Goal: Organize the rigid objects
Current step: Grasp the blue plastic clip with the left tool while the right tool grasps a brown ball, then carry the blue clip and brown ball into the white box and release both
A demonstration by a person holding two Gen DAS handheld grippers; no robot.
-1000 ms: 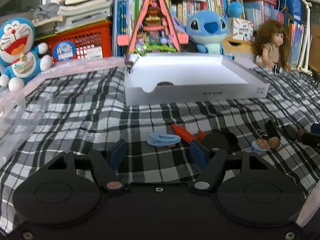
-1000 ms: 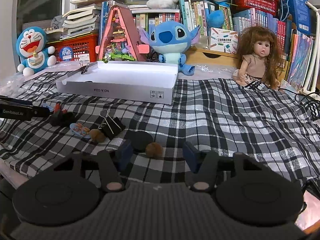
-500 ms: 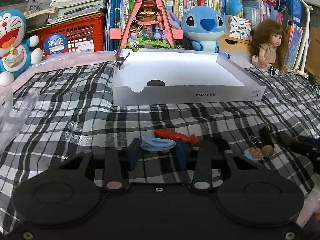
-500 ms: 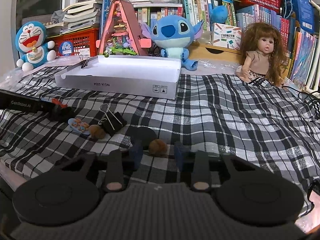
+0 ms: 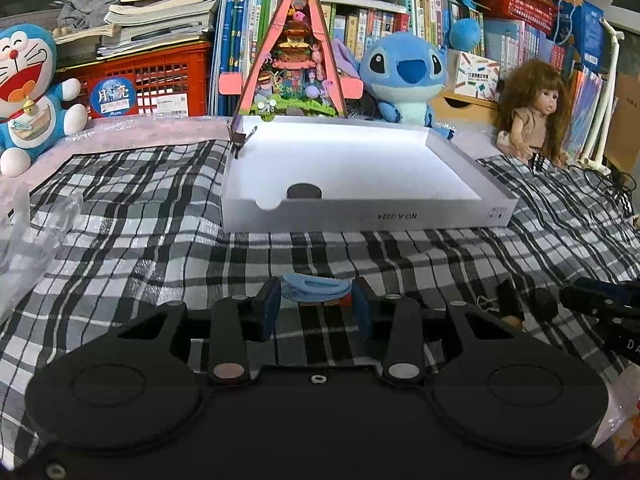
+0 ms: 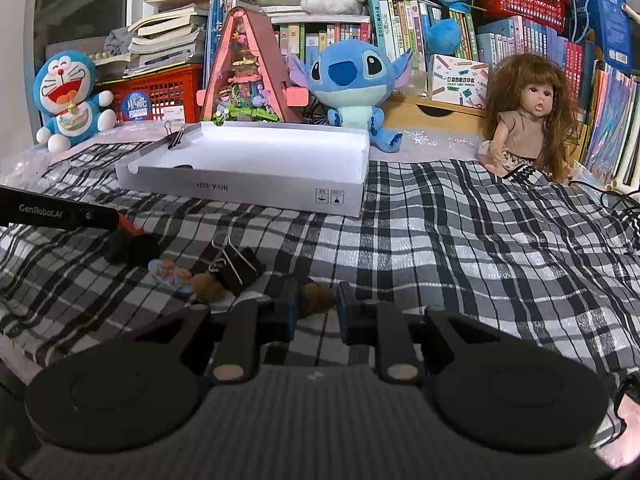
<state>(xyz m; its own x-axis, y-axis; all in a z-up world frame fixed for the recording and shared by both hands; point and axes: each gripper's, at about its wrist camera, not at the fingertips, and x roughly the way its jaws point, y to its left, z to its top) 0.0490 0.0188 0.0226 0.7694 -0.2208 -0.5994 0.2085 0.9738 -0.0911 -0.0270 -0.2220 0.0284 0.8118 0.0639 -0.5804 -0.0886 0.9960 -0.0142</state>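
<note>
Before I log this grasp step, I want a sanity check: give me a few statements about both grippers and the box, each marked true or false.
1. The blue hair clip sits between the fingers of the left gripper. True.
2. The white box already holds a dark round object. True.
3. The right gripper brackets the black binder clip. False: a brown nut-like object lies between its fingers; the binder clip lies to the left.
4. The box stands on a bare wooden table. False: it rests on a black-and-white plaid cloth.
</note>
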